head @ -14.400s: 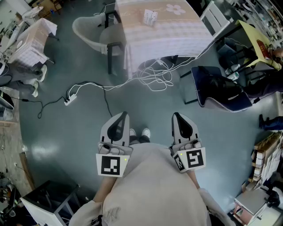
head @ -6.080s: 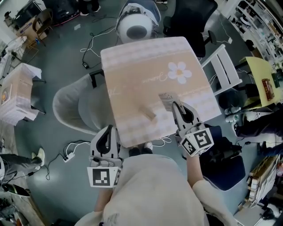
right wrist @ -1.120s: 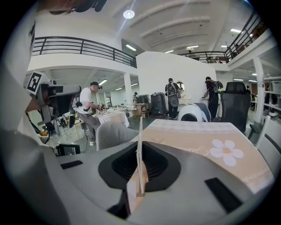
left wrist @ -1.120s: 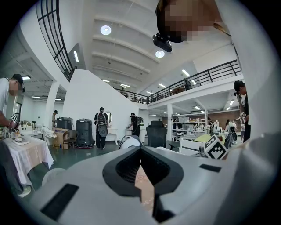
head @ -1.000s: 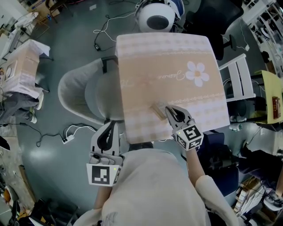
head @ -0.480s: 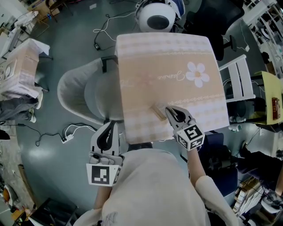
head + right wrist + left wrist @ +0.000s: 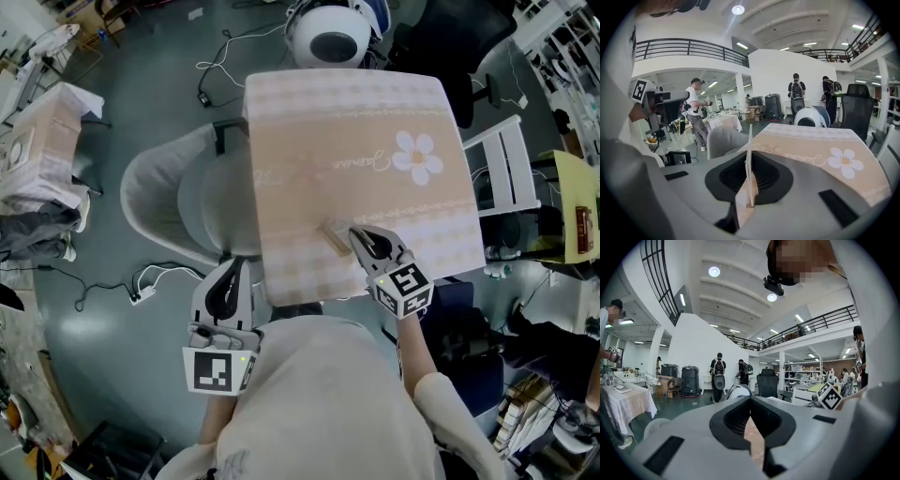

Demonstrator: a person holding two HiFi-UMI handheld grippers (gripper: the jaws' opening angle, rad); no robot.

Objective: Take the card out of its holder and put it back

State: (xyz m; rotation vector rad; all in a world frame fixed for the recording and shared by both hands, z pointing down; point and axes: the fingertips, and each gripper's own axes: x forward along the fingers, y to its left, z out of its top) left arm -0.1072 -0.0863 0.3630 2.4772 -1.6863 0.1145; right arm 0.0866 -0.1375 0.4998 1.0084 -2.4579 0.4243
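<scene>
right gripper (image 7: pixel 356 234) mid-frame, clenched on the card (image 7: pixel 749 164) just beside the holder (image 7: pixel 332 235); left gripper (image 7: pixel 235 264) lower left, clenched, empty.

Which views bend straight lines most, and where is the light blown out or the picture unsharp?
Left gripper view: strong fisheye with black corners, the balcony railing curves, the ceiling lamp burns out white. Right gripper view: same fisheye, the card between the jaws, seen edge-on, is sharp. Head view: milder bending, even light, table sharp.
</scene>
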